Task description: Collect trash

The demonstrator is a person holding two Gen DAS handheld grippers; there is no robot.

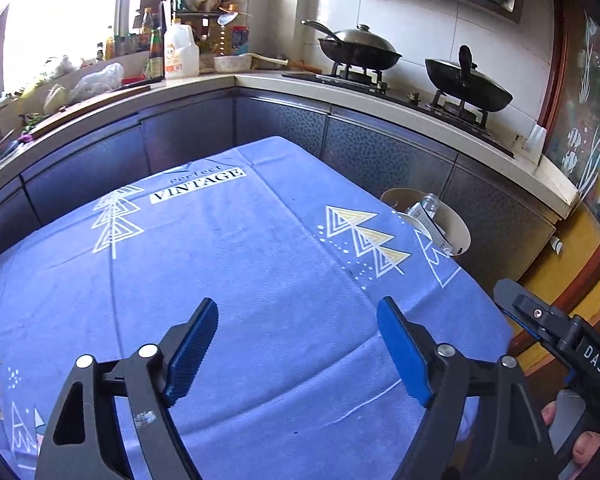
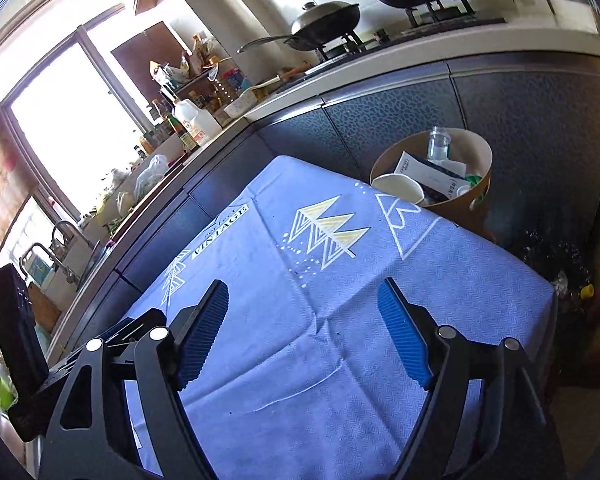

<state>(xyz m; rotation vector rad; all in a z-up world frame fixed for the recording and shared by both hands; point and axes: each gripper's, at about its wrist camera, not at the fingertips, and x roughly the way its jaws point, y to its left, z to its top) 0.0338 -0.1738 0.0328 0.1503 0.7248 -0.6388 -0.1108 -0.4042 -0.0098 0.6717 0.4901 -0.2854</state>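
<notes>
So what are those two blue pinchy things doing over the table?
A person holds both. The left gripper and right gripper hang open over the blue tablecloth, holding nothing. The trash, including a clear bottle and a paper cup, already sits in the brown bin past the table's far corner.

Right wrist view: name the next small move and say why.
Probably none on the table: hold both grippers back. The blue tablecloth shows no trash, the left gripper and right gripper are open and empty, and the bottle, cup and papers already sit in the bin.
</notes>
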